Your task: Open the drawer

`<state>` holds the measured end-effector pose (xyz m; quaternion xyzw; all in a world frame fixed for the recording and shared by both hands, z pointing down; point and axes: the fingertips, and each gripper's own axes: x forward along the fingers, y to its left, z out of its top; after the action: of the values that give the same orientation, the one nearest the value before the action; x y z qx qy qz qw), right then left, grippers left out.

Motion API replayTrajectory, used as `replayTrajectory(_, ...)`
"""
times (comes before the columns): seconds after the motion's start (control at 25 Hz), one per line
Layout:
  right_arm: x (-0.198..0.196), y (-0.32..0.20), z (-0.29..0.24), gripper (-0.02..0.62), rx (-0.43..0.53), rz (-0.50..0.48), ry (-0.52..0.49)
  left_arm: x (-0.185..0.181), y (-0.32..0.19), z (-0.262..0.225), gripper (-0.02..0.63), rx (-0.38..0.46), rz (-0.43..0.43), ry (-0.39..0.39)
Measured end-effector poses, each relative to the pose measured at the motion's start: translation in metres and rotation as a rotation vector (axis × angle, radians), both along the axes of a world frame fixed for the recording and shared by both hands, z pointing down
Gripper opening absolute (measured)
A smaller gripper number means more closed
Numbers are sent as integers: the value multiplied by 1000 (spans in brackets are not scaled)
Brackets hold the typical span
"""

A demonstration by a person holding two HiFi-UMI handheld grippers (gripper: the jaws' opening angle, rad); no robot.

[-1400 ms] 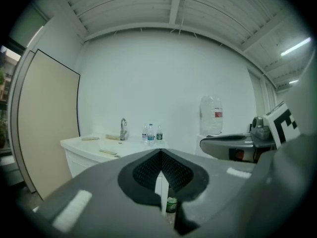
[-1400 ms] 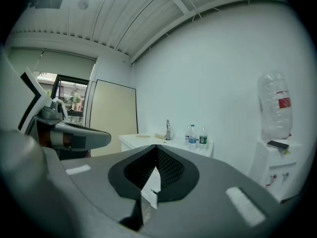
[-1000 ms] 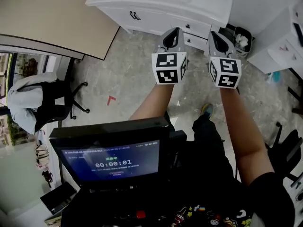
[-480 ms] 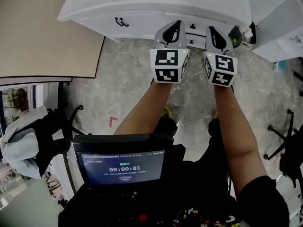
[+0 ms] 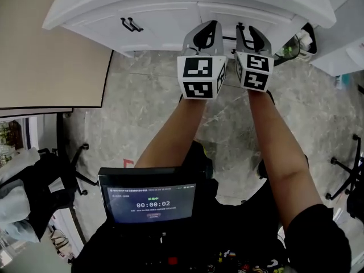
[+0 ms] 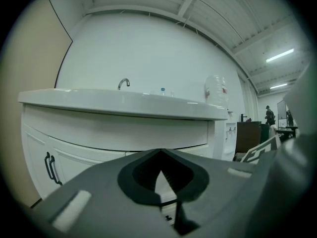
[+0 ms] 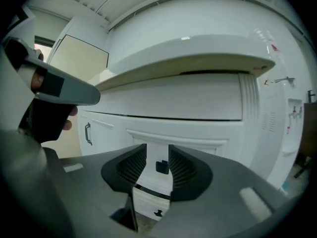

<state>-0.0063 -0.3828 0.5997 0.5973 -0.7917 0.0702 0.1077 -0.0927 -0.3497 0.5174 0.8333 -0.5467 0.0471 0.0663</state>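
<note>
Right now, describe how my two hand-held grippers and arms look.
The left hand-held gripper and right hand-held gripper each have a grey body with dark ribbed pads and a white cube with black square markers. Forearms are bare; a black short sleeve shows on the right arm.

Drawer [image 7: 157,155]: white front w/ small dark knob [image 7: 161,167] at centre, upright, looks shut, flush w/ cabinet face. Sits just under counter [image 7: 188,58] overhang; 2nd drawer [image 7: 148,202] directly below, same knob type.
</note>
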Motion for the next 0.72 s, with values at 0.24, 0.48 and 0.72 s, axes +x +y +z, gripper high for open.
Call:
replayTrajectory(0.24, -7, -26, 55, 188, -9, 72, -1, -8, -12, 47, 0, 23, 21, 7)
replayTrajectory(0.48, -3, -45, 74, 169, -15, 126, -23, -19, -21, 68, 0, 18, 31, 12)
replayTrajectory(0.72, 2, -50, 73, 140, -11, 157, -46, -22, -28, 66, 0, 25, 33, 9)
